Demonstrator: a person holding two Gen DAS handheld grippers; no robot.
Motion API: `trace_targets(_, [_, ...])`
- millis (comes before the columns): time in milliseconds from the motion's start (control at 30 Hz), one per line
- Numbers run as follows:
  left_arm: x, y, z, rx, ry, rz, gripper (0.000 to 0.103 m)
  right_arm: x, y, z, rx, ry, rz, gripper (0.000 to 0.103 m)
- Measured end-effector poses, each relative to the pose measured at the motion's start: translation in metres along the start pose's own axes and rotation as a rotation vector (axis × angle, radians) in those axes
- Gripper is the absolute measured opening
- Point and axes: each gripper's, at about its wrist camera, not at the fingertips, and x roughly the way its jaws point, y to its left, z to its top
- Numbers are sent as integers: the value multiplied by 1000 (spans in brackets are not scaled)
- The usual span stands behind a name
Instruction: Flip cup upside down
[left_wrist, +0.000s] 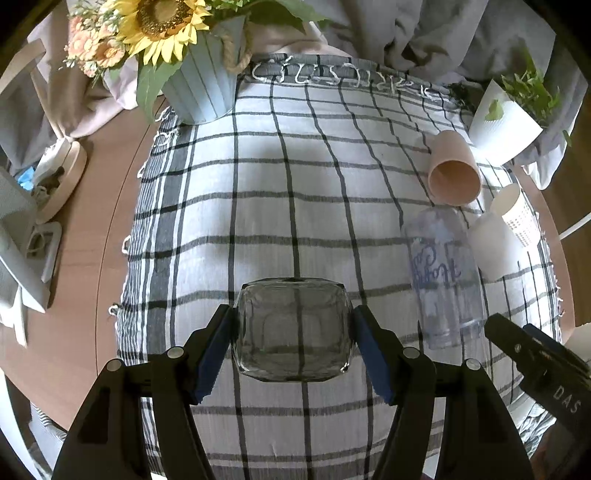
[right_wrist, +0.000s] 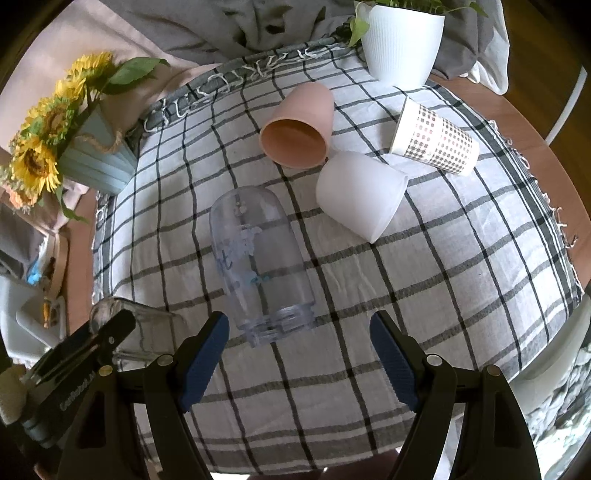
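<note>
On the checked cloth (left_wrist: 295, 206) that covers the tabletop (left_wrist: 96, 229), the left gripper (left_wrist: 293, 332) has its blue fingers (left_wrist: 214, 354) pressed against both sides of a clear glass cup (left_wrist: 293, 328), gripping it close above the fabric. The right gripper (right_wrist: 299, 350) hangs with its fingers (right_wrist: 393, 358) spread wide and nothing between them, just in front of a clear plastic tumbler (right_wrist: 258, 266) lying on its side. Farther back a pink cup (right_wrist: 295, 125), a white cup (right_wrist: 360, 197) and a dotted paper cup (right_wrist: 434, 138) also lie tipped over, near a white plant pot (right_wrist: 400, 40) and a blue sunflower pot (right_wrist: 96, 162)
</note>
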Motion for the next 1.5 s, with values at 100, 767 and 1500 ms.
trace_targets(100, [-2,-3,-5,12,-1,7,65,1,-1,-1,-6,6,-3,79])
trace_targets(767, [-6,-10,-8,18,-23,32,80,4,-1,-2,-33,17,3,79])
trace_targets(1500, [-133,-16,-78,-89,-354,215,103,-97,-8,-22,-192,-253,34,92])
